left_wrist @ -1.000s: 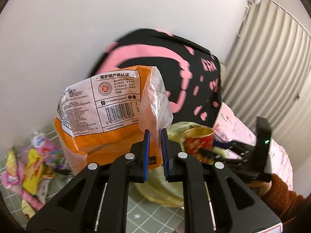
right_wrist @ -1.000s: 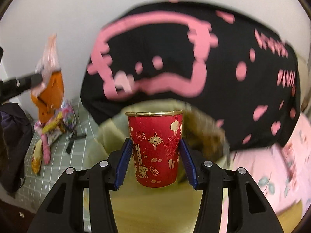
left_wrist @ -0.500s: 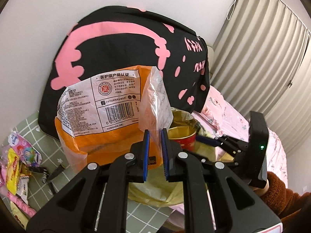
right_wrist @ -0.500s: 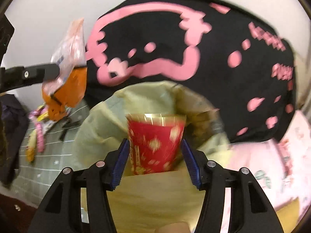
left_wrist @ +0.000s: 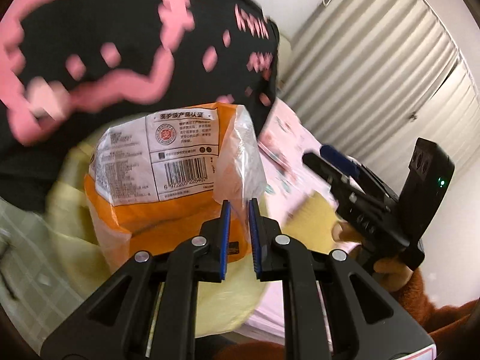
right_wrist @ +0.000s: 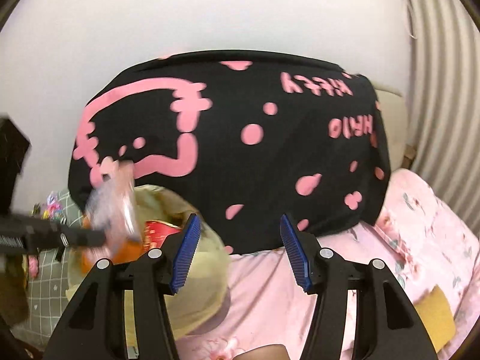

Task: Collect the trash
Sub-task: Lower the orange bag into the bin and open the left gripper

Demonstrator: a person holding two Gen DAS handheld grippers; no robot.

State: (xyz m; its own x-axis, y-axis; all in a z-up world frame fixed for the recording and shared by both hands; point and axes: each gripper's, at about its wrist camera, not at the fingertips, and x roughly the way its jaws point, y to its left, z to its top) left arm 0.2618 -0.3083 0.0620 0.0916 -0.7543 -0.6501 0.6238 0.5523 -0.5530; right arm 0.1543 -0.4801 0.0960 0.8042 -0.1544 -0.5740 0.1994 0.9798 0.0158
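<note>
- Now: left gripper pinches the clear top edge of the orange wrapper; jaws nearly closed on the film. Wrapper hangs over the yellow bag.
- Right gripper stands wide, nothing between the pads; it sits off to the side over the pink sheet.
- Red cup lies inside the bag, rim showing just behind the wrapper.
- Step in hand, as I read it: drop the wrapper into the bag.
- To do it well: bring the wrapper's bottom below the bag's rim before letting go; the film is light and stiff and could catch on the rim or slide out.
- Bag mouth looks soft and slumped. The free right gripper could hold the near rim open.
- Release cleanly, with a wide opening, since thin film tends to cling to ribbed pads.
- More wrappers lie on the checked mat at far left, so collecting is not finished.
</note>
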